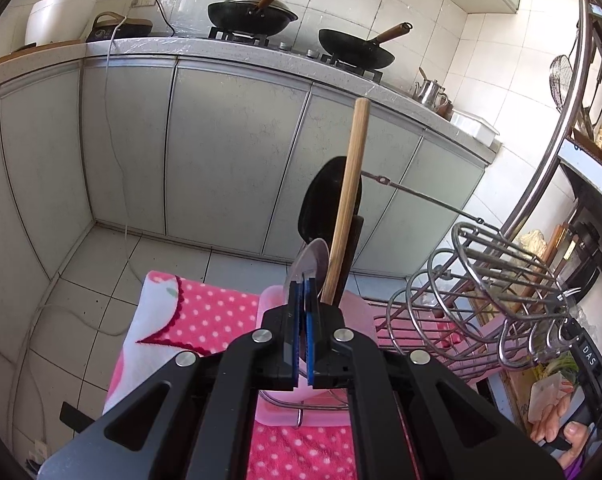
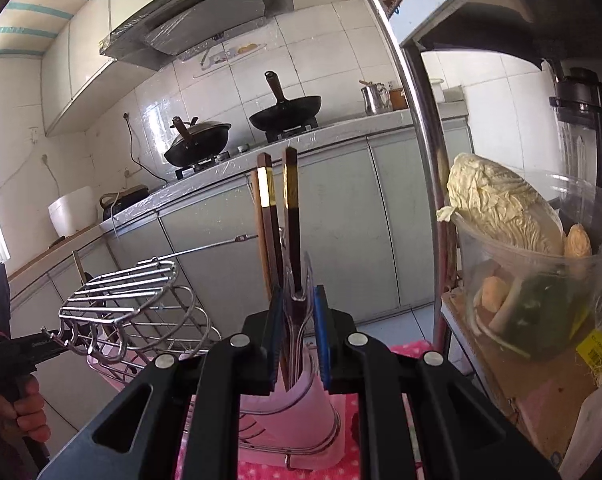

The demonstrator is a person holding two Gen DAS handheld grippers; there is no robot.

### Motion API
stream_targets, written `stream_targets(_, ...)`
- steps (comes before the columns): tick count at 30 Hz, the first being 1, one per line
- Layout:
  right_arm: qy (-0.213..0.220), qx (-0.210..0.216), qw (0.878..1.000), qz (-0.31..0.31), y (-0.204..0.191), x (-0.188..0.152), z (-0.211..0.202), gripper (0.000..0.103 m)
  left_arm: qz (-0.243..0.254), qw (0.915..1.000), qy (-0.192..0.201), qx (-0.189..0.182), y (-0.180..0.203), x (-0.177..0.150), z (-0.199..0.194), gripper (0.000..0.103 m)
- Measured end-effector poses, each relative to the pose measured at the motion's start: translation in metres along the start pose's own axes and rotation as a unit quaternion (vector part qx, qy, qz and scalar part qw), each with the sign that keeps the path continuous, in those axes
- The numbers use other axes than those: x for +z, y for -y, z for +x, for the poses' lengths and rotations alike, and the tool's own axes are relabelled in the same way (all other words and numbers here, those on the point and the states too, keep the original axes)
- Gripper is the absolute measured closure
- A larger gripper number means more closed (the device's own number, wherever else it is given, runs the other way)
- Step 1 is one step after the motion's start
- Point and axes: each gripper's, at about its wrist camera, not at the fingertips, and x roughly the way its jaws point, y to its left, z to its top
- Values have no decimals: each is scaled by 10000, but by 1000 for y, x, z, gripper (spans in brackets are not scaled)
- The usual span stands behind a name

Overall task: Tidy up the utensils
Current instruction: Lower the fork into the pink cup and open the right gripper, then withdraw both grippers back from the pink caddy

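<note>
A: Where do the utensils stand?

B: In a pink holder [image 1: 357,312] on the pink polka-dot towel [image 1: 205,320]. From the left wrist camera a wooden handle [image 1: 347,200] and a black spatula [image 1: 325,204] rise out of it, with a metal spoon [image 1: 311,260] just in front of them.

A: And the left gripper [image 1: 303,292]?

B: Its blue pads are pressed together on the spoon's thin edge – the bowl pokes up right above the fingertips.

A: The right one?

B: The right gripper [image 2: 299,304] sits over a pink cup of the holder [image 2: 297,396]. Its jaws are narrow, pinching a bundle of clear plastic spoons [image 2: 297,280]. A pair of dark chopsticks with gold bands [image 2: 279,208] stands up between the fingers as well – whether the pads press those too, I cannot tell.

A: What's around it?

B: A steel wire rack [image 2: 141,304] lies tilted beside the holder, its long thin rod reaching out toward the cabinets. In the right view a hand [image 2: 25,412] shows at lower left, gripping the other tool's handle. To the right, a clear tub of cabbage and vegetables [image 2: 541,280] sits on a shelf. Behind all this runs the counter [image 1: 189,50] with two black woks [image 1: 253,16] on the stove and a white rice cooker [image 1: 57,16] at its end
</note>
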Motion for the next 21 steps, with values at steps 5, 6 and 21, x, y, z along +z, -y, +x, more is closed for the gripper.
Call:
stream_targets(5, -177, 89, 9997, 144, 4, -4, 4, 79, -44, 10000, 8, 8, -1, -3, -1, 101)
stream_targets(6, -185, 107, 9996, 160, 5, -3, 4, 73, -19, 10000, 20, 23, 0, -3, -2, 100)
stream_targets(21, -366, 218, 9975, 557, 14, -14, -19, 60, 43, 9997, 62, -239, 10, -8, -19, 62)
